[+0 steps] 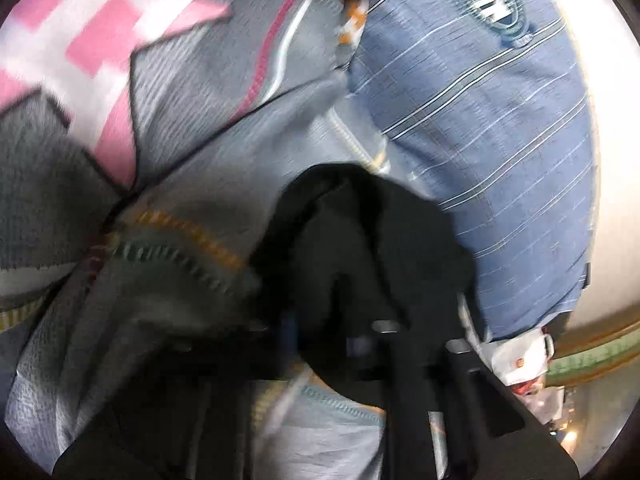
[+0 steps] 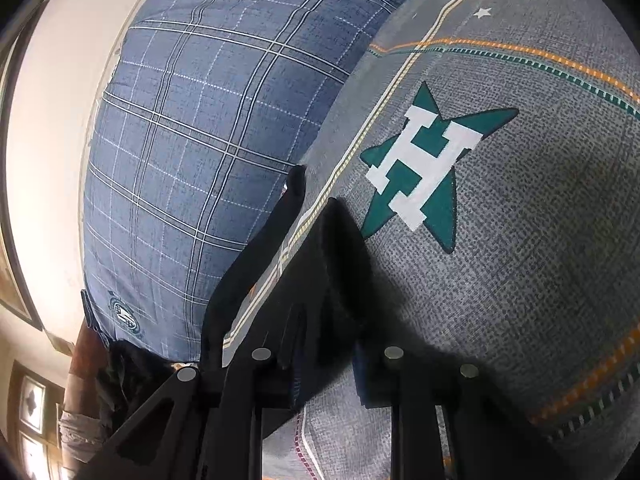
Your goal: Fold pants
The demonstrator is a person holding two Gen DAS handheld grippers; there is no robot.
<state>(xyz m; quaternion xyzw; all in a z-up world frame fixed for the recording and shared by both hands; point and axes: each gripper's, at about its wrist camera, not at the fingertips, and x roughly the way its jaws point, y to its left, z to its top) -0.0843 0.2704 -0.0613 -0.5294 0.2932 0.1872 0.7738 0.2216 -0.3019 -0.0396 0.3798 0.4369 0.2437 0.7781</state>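
The black pants [image 1: 360, 232] lie bunched on a grey bedspread [image 1: 240, 152]. In the left wrist view my left gripper [image 1: 340, 332] is shut on a thick fold of them, and the cloth drapes over and hides its fingertips. In the right wrist view my right gripper [image 2: 328, 344] is shut on another part of the black pants [image 2: 340, 248]. There the cloth peaks up between the jaws, and a narrow black strip [image 2: 296, 184] stretches up and left from the left finger. Both views are close to the bed surface.
A blue plaid pillow [image 1: 480, 120] [image 2: 200, 140] lies just beyond the pants, against a pale wall [image 2: 48, 160]. The grey bedspread [image 2: 500, 280] carries a green star with an H [image 2: 420, 172] and a pink one [image 1: 92, 52]. A window [image 2: 32, 408] shows at the lower left.
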